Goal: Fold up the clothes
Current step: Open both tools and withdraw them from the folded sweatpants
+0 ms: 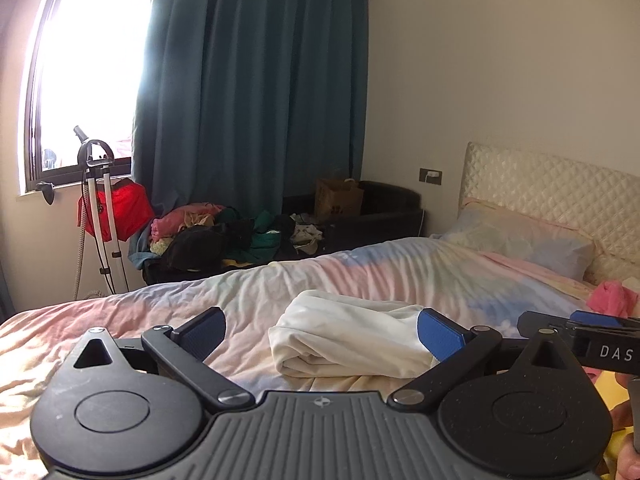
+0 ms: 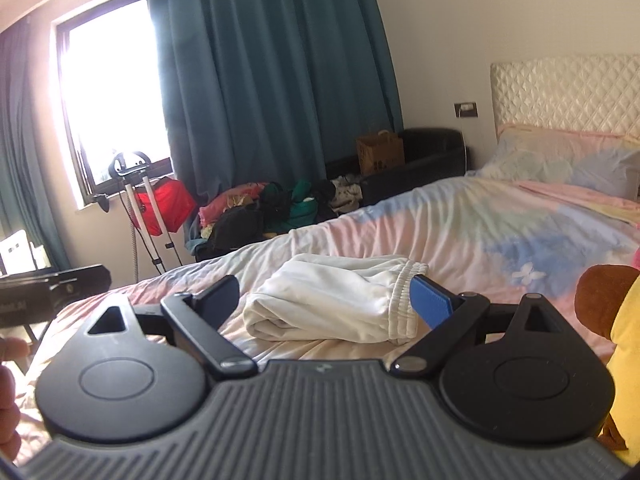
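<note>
Two grippers face a bed (image 1: 120, 312) with a pastel sheet, and neither has hold of anything. Left gripper (image 1: 322, 330): jaws spread wide, blue pads clear of the cloth. Right gripper (image 2: 326, 300): jaws likewise spread wide; its right pad appears in front of the elastic waistband of the garment, though contact cannot be confirmed. Folded white garment (image 1: 348, 334) (image 2: 332, 304): lies on the bed just beyond both grippers, near the middle of the mattress, folded into a compact bundle with the waistband at its right end. Pillow (image 1: 520, 244) and quilted headboard (image 1: 560, 188): at the far right end of the bed. Pink cloth (image 1: 612, 298): on the bed, right of the garment, near the pillow. Heap of mixed clothes (image 1: 216, 236): beyond the far side of the bed, below the teal curtain (image 1: 256, 92). Garment steamer stand (image 1: 98, 208) with red cloth: left of the heap, under the window (image 1: 88, 68). Paper bag (image 1: 338, 198): right of the heap.
</note>
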Demonstrator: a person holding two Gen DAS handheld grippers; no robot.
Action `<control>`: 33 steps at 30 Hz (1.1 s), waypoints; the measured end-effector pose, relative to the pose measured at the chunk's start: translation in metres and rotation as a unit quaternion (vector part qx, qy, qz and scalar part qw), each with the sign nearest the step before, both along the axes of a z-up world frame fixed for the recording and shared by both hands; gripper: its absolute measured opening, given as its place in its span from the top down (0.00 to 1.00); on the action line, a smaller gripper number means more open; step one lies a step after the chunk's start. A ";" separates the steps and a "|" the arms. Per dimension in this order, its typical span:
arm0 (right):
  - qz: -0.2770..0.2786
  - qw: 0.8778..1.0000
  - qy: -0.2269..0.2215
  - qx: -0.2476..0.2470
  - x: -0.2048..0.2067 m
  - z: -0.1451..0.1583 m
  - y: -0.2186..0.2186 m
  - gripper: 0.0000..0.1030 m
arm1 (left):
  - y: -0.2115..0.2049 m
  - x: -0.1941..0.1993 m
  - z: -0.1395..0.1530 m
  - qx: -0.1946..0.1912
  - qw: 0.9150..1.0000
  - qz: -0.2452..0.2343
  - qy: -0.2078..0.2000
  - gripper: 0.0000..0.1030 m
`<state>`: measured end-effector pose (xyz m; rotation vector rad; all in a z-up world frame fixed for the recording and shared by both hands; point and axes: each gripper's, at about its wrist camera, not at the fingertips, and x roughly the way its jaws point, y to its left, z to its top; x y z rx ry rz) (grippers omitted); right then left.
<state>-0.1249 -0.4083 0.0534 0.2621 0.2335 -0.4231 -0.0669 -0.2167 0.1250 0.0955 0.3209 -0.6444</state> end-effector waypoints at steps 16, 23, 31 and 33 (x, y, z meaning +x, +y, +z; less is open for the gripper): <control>-0.028 0.998 -0.033 -0.041 0.001 -0.078 0.026 0.09 | 0.024 -0.010 -0.068 -0.020 0.999 0.030 -0.016 0.01; -0.023 0.996 -0.003 -0.088 0.012 -0.082 0.046 0.09 | 0.028 -0.004 -0.080 -0.009 0.999 0.041 -0.008 0.01; -0.032 0.996 0.007 -0.083 0.012 -0.082 0.047 0.09 | 0.028 -0.001 -0.081 0.002 0.999 0.048 -0.008 0.01; -0.032 0.996 0.009 -0.080 0.012 -0.082 0.046 0.09 | 0.028 -0.001 -0.082 0.004 0.999 0.049 -0.009 0.01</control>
